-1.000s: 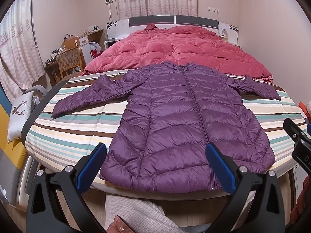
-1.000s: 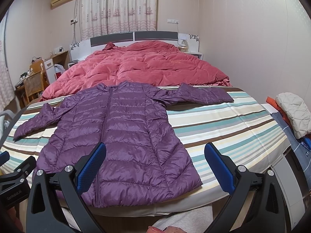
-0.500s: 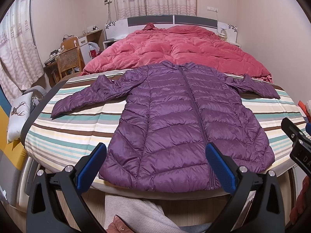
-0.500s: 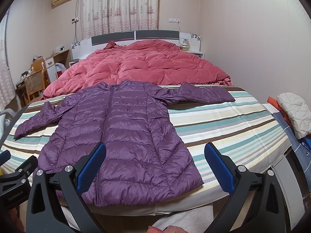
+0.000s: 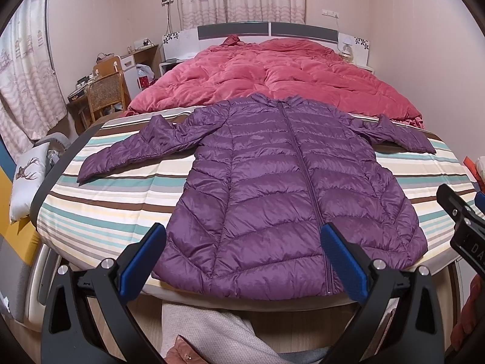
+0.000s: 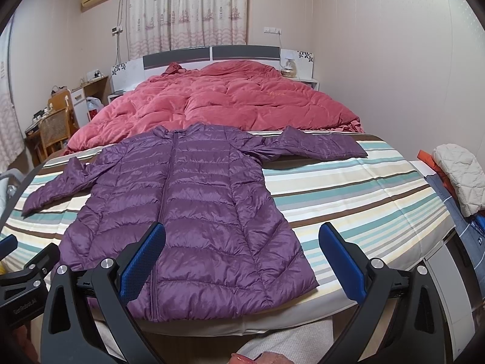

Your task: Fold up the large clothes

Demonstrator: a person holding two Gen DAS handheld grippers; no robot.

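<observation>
While the purple down jacket [image 5: 291, 194] is lying flat, zipped and sleeves spread on the striped bed cover [image 5: 121, 209], we are holding left gripper [image 5: 242, 261] and right gripper [image 6: 239, 257] wide open and empty, judging a sleeve fold inward next.

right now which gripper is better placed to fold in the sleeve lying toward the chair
Left. The left gripper faces the jacket on that sleeve's side; the right gripper sits toward the other sleeve. Both are open.

jacket [image 5: 288, 188]: glossy quilted cloth | sheet [image 5: 121, 212]: matt striped cloth | gripper pads [image 6: 142, 254]: blue, textured
</observation>
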